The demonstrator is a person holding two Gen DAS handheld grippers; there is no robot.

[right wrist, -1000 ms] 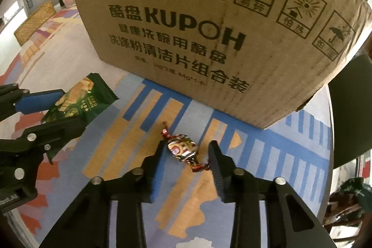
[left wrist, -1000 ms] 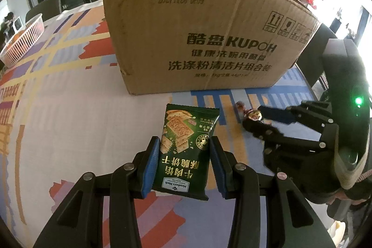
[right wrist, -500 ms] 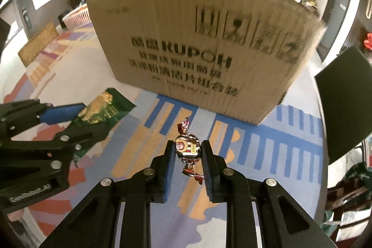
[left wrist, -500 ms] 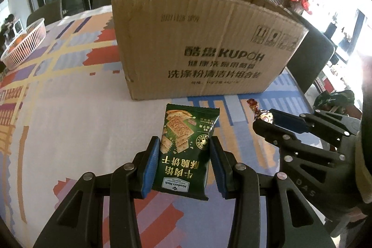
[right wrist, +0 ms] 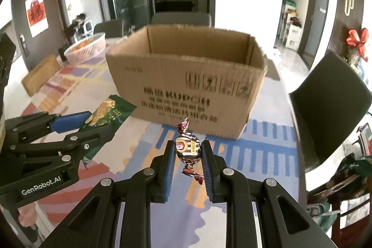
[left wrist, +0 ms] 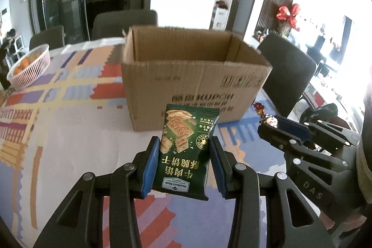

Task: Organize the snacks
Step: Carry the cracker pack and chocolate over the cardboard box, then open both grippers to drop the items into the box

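The open brown cardboard box (left wrist: 195,83) on the patterned tablecloth (left wrist: 69,131) shows only bare inner walls. The left gripper (left wrist: 184,166) clamps a green cracker packet (left wrist: 186,150); the right gripper (right wrist: 187,163) pinches a foil-wrapped candy (right wrist: 187,149). Only the left wrist view clearly shows oranges in the white mesh basket (left wrist: 30,66)

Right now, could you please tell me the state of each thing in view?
Cardboard box: open, upright on table.
Green cracker packet: clamped in left tongs, lifted.
Wrapped candy: clamped in right tongs, lifted.
White basket: upright, holding oranges.
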